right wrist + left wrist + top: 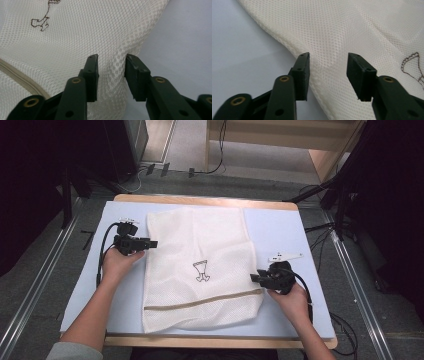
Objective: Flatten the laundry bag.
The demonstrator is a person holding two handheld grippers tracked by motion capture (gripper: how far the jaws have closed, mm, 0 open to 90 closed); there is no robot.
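On the table (280, 227), we held both grippers, left gripper (150, 243) and right gripper (254, 278), part open astride the mesh bag's (200, 245) side edges, gripping nothing.

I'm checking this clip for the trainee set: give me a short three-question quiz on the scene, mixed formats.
1. True or false: the left tool has its jaws apart, with the edge of the white mesh bag between them.
2. Multiple choice: where is the bag's tan zipper strip? A) along the far edge B) near the edge closest to the person C) lying off the bag on the light blue mat
3. Fill in: the right tool stands at the bag's ____ edge in the high view.

Key: 1 true; 2 B; 3 right.
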